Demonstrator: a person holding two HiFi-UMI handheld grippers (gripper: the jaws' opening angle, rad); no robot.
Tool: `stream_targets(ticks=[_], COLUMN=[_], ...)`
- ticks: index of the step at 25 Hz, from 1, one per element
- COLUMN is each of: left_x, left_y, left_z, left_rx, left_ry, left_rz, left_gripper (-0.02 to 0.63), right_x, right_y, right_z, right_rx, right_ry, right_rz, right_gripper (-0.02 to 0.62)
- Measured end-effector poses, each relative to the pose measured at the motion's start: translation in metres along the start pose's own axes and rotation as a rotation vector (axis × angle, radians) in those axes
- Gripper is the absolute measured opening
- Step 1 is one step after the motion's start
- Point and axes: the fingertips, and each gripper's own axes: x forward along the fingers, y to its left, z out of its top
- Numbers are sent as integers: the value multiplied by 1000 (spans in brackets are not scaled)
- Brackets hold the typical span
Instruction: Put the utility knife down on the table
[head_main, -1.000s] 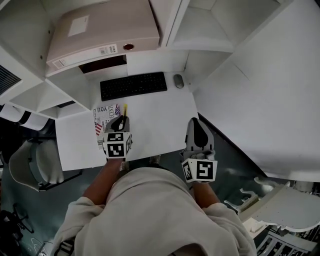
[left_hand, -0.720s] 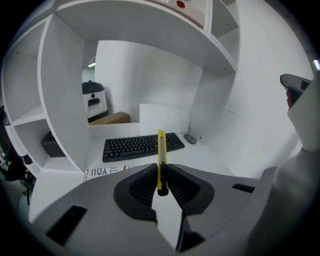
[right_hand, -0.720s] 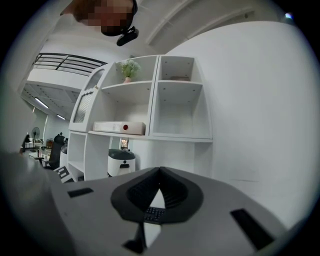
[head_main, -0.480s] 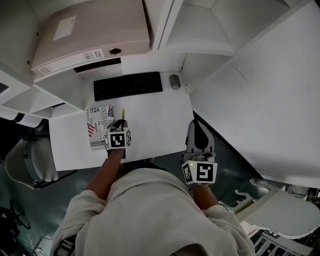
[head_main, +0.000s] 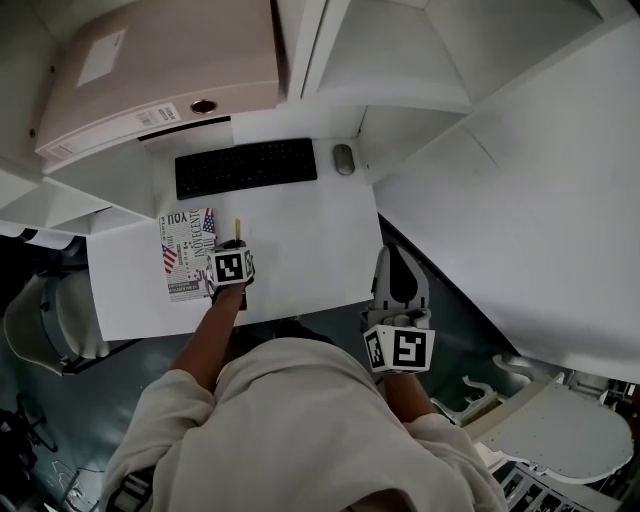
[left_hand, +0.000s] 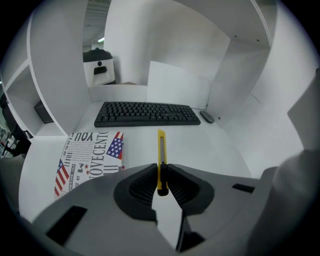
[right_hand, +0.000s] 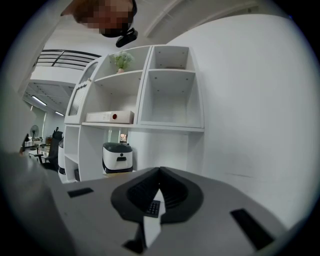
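My left tongs (left_hand: 161, 172) clench the rear end of the utility knife (left_hand: 161, 147), with the pads pressing its flat sides. Its long axis runs straight ahead of the tongs, tip toward the keyboard (left_hand: 147, 113), low over the bare counter (left_hand: 210, 150); whether it touches cannot be told. My right tongs (right_hand: 159, 171), closed on nothing, hang well apart to the right, so the lowering falls to the left.

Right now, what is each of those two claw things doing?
Left gripper: closed on the slim yellow plastic utility knife.
Right gripper: closed, nothing between its jaws.
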Motion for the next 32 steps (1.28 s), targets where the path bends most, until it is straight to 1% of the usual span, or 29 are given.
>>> stream_targets(ticks=[6, 11, 18, 25, 30, 32], left_x=[22, 41, 63, 75, 79, 79], left_y=[-2, -7, -8, -6, -2, -6], left_z=[-8, -19, -31, -40, -40, -41], left_rx=[-33, -99, -163, -142, -118, -117], left_ry=[36, 80, 130, 181, 190, 206], left_rz=[15, 10, 21, 49, 70, 62], left_gripper=[64, 64, 64, 64, 64, 64], right_x=[2, 5, 11, 20, 26, 27], right_y=[-16, -26, -39, -45, -47, -48], right_z=[-7, -14, -23, -26, -27, -28], right_rx=[-2, -3, -10, -6, -1, 1], right_ry=[17, 32, 55, 62, 64, 65], right_rz=[-10, -12, -11, -5, -2, -3], right_gripper=[3, 3, 3, 3, 3, 3])
